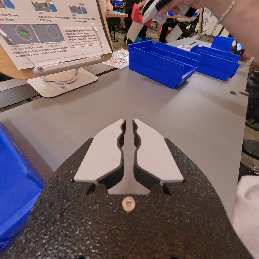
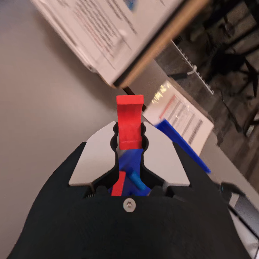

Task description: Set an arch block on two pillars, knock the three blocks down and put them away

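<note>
My left gripper (image 1: 129, 122) hovers low over the grey table (image 1: 140, 100). Its jaws are almost together with only a slim gap and hold nothing. My right gripper (image 2: 129, 124) is shut on a red block (image 2: 129, 112), held in the air and tilted. The block sticks out past the fingertips. Below it, through the gap, a blue bin (image 2: 182, 147) holds another red block (image 2: 119, 183) and a light blue block (image 2: 138, 182). In the left wrist view the right gripper (image 1: 145, 18) shows at the top in a person's hand, holding the red block (image 1: 138, 16).
Two blue bins (image 1: 161, 63) (image 1: 217, 63) stand at the back right. Another blue bin (image 1: 14, 175) is close at my left. A stand with a printed sheet (image 1: 56, 35) is at the back left, with a sleeved paper (image 1: 119, 58) beside it. The tips of one gripper are about 40 cm away from the tips of the other.
</note>
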Demonstrator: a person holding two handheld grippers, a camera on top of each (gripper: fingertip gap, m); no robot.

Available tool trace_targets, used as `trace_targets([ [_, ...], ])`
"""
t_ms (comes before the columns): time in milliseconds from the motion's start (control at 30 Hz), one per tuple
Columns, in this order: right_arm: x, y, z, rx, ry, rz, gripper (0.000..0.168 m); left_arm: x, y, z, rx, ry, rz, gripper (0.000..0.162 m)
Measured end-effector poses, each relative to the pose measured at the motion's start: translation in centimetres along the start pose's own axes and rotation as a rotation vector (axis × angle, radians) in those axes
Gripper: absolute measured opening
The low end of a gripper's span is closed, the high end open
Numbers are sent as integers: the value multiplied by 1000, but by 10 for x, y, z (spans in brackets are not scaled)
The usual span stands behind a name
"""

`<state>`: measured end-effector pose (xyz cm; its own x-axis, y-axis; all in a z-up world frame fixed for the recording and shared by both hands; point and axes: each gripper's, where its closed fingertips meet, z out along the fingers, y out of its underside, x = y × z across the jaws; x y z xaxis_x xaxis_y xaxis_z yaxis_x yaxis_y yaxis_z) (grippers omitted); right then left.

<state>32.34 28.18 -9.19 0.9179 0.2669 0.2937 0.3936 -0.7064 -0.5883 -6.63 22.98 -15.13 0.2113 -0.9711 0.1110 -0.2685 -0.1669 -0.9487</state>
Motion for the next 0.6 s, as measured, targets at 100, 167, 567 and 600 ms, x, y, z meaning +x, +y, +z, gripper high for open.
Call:
trace_targets([
  [100, 48, 61, -15, -33, 46, 142, 31, 13, -1, 6, -24, 5, 51, 9],
  [167, 69, 100, -17, -54, 72, 207, 32, 23, -2, 10, -26, 26, 65, 8],
  [567, 94, 222, 34, -201, 72, 374, 31, 65, -1, 26, -47, 64, 44, 8],
  [600, 94, 223, 40, -205, 70, 382, 31, 68, 1, 26, -51, 64, 35, 8],
])
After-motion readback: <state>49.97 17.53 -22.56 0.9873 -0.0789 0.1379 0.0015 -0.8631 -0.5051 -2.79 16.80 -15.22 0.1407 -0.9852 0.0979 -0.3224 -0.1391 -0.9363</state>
